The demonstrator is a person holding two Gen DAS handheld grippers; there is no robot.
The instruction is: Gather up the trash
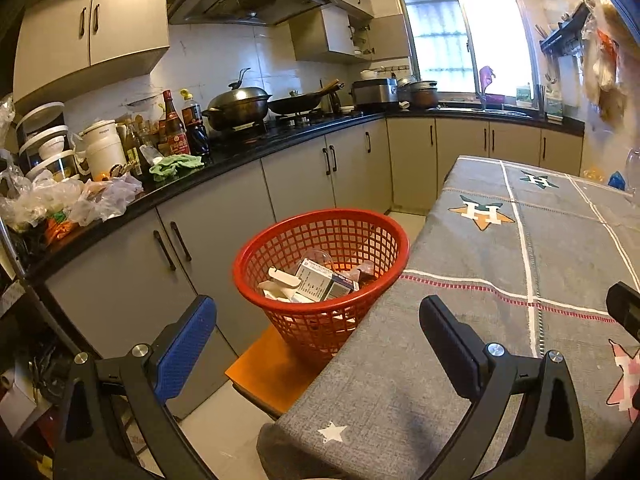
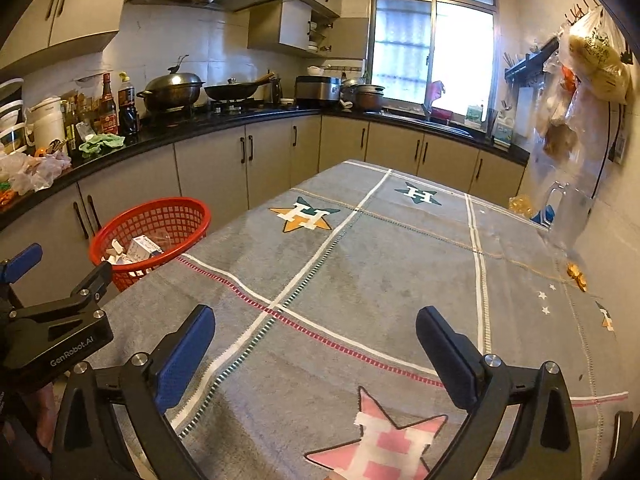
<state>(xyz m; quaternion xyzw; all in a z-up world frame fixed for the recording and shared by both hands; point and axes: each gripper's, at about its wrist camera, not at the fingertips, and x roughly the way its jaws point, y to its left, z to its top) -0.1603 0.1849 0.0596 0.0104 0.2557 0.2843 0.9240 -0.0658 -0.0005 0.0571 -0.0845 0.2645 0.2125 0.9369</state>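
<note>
A red mesh basket (image 1: 320, 214) stands on an orange stool (image 1: 272, 368) beside the table. It holds a printed box (image 1: 320, 284), white scraps and a clear cup. My left gripper (image 1: 316, 312) is open and holds nothing, hovering over the table's corner just short of the basket. In the right wrist view, my right gripper (image 2: 316, 320) is open above the grey tablecloth (image 2: 360, 264) with nothing between its fingers. The left gripper (image 2: 60, 268) shows at the left there, near the basket (image 2: 160, 201). Small yellow wrappers (image 2: 576, 272) lie at the table's far right.
A black counter (image 1: 240, 152) crowded with bottles, pots and plastic bags runs along the left and back walls. A clear pitcher (image 2: 568, 208), a yellow item (image 2: 520, 204) and a blue item sit at the table's far right corner. Bags (image 2: 592, 68) hang on the right wall.
</note>
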